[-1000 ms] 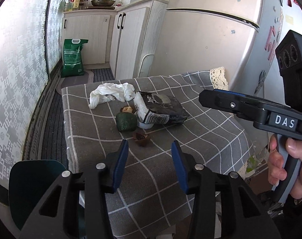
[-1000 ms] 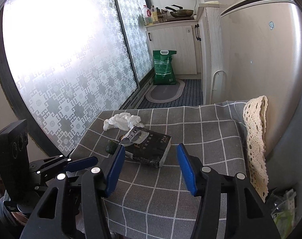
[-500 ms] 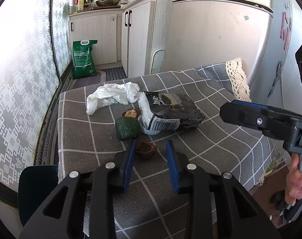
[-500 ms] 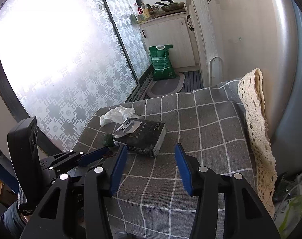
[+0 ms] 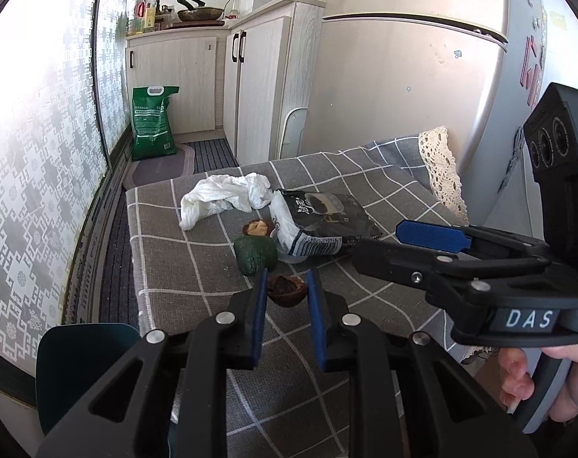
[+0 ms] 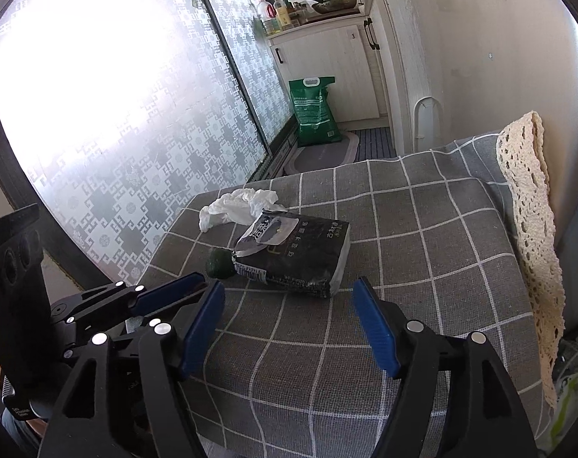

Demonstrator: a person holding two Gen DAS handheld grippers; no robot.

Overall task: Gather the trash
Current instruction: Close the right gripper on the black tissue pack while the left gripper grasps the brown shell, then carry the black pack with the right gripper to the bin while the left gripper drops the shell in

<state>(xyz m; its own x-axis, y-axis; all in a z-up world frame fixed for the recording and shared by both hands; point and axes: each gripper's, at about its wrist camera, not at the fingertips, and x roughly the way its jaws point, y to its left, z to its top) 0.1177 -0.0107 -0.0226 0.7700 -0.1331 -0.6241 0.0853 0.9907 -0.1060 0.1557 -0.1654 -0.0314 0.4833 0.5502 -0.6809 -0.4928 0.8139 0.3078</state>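
Trash lies in a loose cluster on the left half of the bench (image 5: 365, 343), which is covered by a grey checked cloth: a crumpled white tissue (image 5: 228, 194) at the far side, a black packet (image 5: 323, 221) beside it, a dark green peel (image 5: 255, 255) and a brown nut shell (image 5: 287, 291) nearest the camera. The left gripper (image 5: 287, 288) has just been closing its fingers around the brown shell; the blue pads now stand narrow on either side of it, and it is hard to tell whether they already press on it. That suggests the first pickup is about to be completed. The right gripper (image 6: 289, 305) has just been opening; its fingers are spread wide with nothing between them, aimed at the near end of the black packet (image 6: 296, 255), likely its next target. Compared with a second ago, the left gripper sits closer to the shell.

Room to work is tight. The two grippers are near each other over the cluster, the bench's left edge drops beside the patterned glass door (image 6: 117, 114), and a fridge (image 5: 422, 95) with a lace trim (image 6: 533, 210) closes the right side. The near half of the cloth is open.
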